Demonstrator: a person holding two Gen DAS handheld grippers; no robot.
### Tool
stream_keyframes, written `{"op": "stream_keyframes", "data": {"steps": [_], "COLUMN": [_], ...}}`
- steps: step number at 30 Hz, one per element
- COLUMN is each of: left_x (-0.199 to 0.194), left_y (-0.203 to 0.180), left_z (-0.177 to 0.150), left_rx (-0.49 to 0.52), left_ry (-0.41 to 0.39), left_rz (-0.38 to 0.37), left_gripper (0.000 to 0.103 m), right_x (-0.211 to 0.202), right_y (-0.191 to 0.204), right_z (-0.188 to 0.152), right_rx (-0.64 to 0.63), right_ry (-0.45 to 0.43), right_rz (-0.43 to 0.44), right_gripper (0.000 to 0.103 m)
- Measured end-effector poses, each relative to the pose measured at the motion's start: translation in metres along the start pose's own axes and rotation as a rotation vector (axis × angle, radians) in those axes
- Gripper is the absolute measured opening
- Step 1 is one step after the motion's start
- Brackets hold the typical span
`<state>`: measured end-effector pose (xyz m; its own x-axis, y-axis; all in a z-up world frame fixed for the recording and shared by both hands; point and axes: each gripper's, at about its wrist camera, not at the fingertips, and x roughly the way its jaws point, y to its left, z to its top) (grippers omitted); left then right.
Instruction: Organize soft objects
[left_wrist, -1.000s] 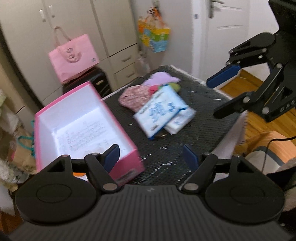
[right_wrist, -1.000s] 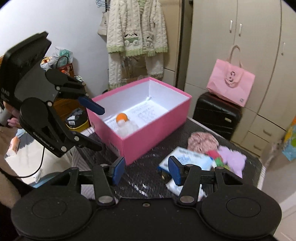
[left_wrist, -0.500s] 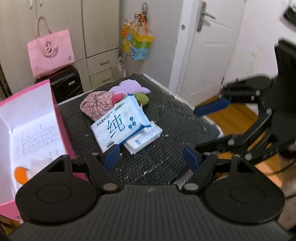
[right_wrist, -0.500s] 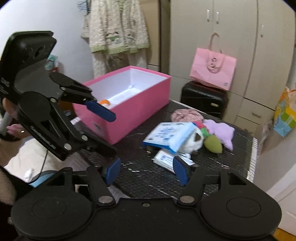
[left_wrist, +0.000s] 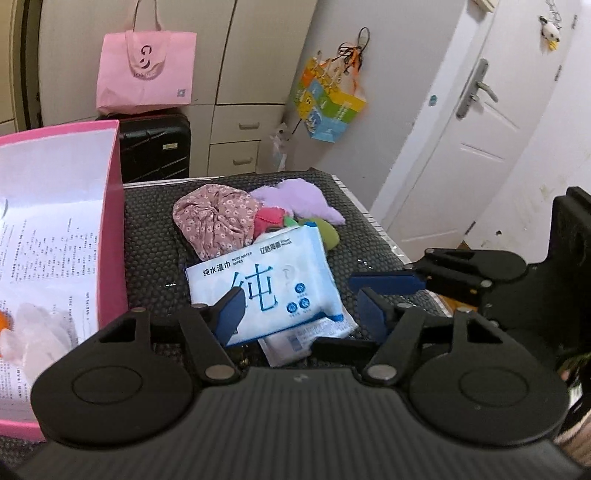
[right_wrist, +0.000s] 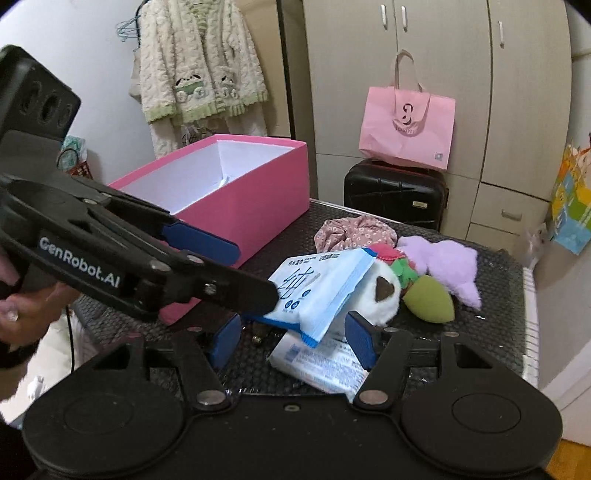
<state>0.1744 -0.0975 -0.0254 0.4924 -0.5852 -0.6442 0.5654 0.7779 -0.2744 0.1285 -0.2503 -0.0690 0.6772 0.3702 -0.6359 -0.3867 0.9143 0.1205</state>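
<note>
Your left gripper (left_wrist: 297, 308) and right gripper (right_wrist: 293, 338) are both spread around the wipes pack (left_wrist: 271, 291); the pink box (left_wrist: 110, 236) sits at nine o'clock.

Both views are lit evenly by soft indoor light, and no hard shadows are seen. The white inside of the pink box (left_wrist: 55, 229) is overexposed, so the print on its paper is washed out. A mild glare is seen on the white door (left_wrist: 476, 122). Strong fisheye bending is seen at the edges: the cupboard (right_wrist: 443, 85) lines are curved, and the corners are cut off in black. The wipes pack (left_wrist: 266, 284) is sharp, while the gripper bodies close to the lens are slightly soft.
</note>
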Motion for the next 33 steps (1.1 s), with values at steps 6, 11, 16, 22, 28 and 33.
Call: {"op": "stream_keyframes", "data": {"steps": [6, 11, 16, 22, 28, 33], "left_x": [0.019, 0.022, 0.022, 0.026, 0.037, 0.049], "left_y": [-0.001, 0.000, 0.006, 0.009, 0.011, 0.007], "left_z": [0.000, -0.004, -0.015, -0.023, -0.024, -0.031], "left_rx": [0.000, -0.013, -0.068, -0.092, -0.114, -0.086], "left_ry": [-0.003, -0.024, -0.011, -0.013, -0.027, 0.014], "left_rz": [0.027, 0.046, 0.001, -0.001, 0.075, 0.105], "left_gripper": [0.062, 0.062, 0.065, 0.066, 0.079, 0.079], "right_x": [0.018, 0.011, -0.004, -0.012, -0.011, -0.003], "right_y": [-0.007, -0.009, -0.008, -0.034, -0.058, -0.060], "right_z": [-0.001, -0.007, -0.015, -0.031, -0.045, -0.050], "right_rx": [0.068, 0.099, 0.123, 0.256, 0.351, 0.329], "right_ry": [-0.012, -0.014, -0.010, 0.012, 0.026, 0.029], "right_rz": [-0.026, -0.027, -0.014, 0.004, 0.040, 0.039], "right_gripper": [0.059, 0.028, 0.021, 0.021, 0.021, 0.027]}}
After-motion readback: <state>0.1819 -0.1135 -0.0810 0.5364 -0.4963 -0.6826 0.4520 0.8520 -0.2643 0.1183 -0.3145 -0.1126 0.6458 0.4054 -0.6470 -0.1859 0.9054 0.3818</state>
